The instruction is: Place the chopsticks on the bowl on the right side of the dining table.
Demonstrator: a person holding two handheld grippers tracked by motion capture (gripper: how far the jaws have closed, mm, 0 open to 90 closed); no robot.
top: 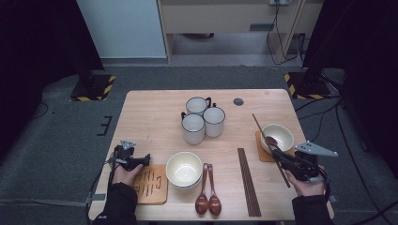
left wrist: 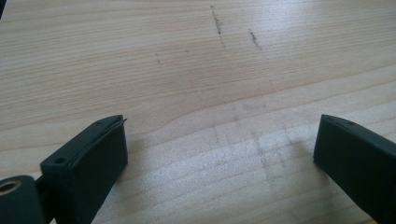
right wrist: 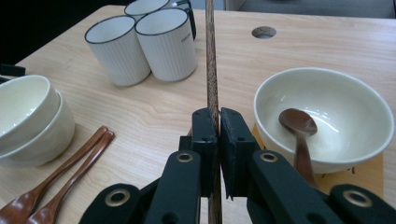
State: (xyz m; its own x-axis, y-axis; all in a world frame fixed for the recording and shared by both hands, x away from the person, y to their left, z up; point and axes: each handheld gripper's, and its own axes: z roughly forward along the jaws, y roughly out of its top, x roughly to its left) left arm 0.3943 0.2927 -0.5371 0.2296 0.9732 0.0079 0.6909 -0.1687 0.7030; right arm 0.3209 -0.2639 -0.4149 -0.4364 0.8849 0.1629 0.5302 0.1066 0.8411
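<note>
My right gripper is shut on a single dark wooden chopstick, which points away across the table, just left of a cream bowl. That bowl sits on a wooden coaster and holds a brown spoon. My left gripper hangs open over bare table wood at the left, beside another wooden coaster. Nothing is between its fingers.
Three white mugs cluster at the table's middle back. Stacked cream bowls sit front centre, with two brown spoons to their right. More chopsticks lie beside those. A cable hole is at the back.
</note>
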